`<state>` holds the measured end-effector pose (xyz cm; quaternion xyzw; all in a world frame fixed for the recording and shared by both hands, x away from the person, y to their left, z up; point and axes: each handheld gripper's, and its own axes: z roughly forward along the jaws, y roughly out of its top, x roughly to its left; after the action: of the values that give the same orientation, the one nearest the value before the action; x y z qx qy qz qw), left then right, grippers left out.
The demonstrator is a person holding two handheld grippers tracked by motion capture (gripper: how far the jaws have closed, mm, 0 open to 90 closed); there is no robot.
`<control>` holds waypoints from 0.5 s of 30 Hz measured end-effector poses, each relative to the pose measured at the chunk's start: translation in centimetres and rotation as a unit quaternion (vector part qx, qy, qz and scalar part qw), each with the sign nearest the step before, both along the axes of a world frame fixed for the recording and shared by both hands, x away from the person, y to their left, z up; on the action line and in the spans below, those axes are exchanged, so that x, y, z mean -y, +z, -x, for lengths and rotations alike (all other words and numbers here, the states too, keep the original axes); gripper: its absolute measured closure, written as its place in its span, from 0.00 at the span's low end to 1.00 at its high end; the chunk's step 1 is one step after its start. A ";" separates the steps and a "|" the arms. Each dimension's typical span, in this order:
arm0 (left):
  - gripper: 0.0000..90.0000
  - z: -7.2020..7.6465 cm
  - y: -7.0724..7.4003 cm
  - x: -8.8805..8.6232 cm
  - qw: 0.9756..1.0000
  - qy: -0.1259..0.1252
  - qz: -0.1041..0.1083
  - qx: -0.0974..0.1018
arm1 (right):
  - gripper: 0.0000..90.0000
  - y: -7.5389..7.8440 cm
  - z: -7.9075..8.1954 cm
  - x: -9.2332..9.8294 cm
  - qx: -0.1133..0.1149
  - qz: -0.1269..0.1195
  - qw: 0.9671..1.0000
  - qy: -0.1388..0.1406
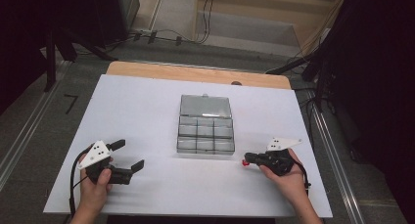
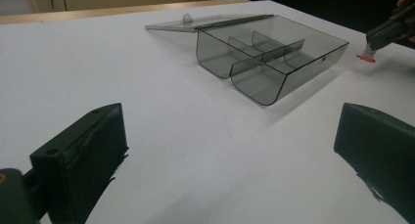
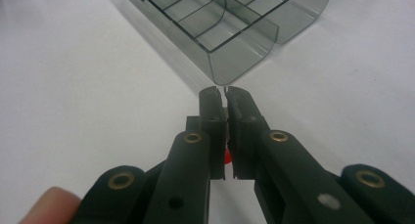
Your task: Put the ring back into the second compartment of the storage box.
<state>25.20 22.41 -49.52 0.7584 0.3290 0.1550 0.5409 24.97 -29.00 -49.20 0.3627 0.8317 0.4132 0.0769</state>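
Note:
A clear grey compartment box [image 1: 205, 131] lies open in the middle of the white table, its lid flat behind it. My right gripper [image 1: 246, 160] sits low over the table, just right of the box's front corner, and is shut on a small red piece [image 1: 243, 162]. In the right gripper view the jaws [image 3: 224, 94] are pressed together with the red piece [image 3: 227, 156] showing between them, and the box [image 3: 220, 23] is just ahead. My left gripper [image 1: 129, 154] stands open at the front left with nothing between its jaws. The left gripper view shows the box [image 2: 264, 53] and the red piece [image 2: 365, 58].
The white sheet [image 1: 147, 101] covers most of a wooden tabletop [image 1: 195, 73], whose bare strip shows at the far edge. Dark stands and cables lie on the floor beyond. The box compartments look empty.

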 end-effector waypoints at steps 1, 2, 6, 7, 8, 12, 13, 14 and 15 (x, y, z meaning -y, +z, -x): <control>0.00 0.0 0.0 0.0 1.000 0.000 -0.001 0.000 | 0.94 0.1 0.0 0.1 0.000 -0.003 1.000 -0.002; 0.00 0.0 0.0 0.0 1.000 0.000 -0.001 0.001 | 0.94 0.1 0.0 0.2 0.001 -0.003 1.000 -0.002; 0.00 0.0 0.0 0.1 1.000 -0.001 -0.003 0.001 | 0.94 0.4 0.1 0.5 0.002 -0.009 1.000 -0.007; 0.00 0.0 0.0 0.1 1.000 -0.001 -0.004 0.001 | 0.94 0.5 0.0 0.6 0.001 -0.011 1.000 -0.006; 0.00 0.0 0.0 0.1 1.000 -0.001 -0.004 0.001 | 0.94 0.5 0.0 0.6 -0.001 -0.011 1.000 -0.004; 0.00 0.0 0.0 0.1 1.000 -0.001 -0.003 0.002 | 0.94 0.8 0.0 0.6 0.002 -0.009 1.000 -0.003; 0.00 0.0 0.0 0.1 1.000 -0.001 -0.004 0.002 | 0.94 0.9 0.0 0.7 0.002 -0.012 1.000 -0.004; 0.00 0.0 0.0 0.1 1.000 -0.003 -0.005 0.003 | 0.94 0.9 -0.1 0.7 0.003 -0.013 1.000 -0.004; 0.00 0.0 0.0 0.2 1.000 -0.003 -0.005 0.004 | 0.94 1.0 -0.1 0.6 0.004 -0.012 1.000 -0.005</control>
<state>25.17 22.26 -49.54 0.7612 0.3242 0.1578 0.5390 25.06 -29.65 -48.17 0.3660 0.8245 0.4245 0.0775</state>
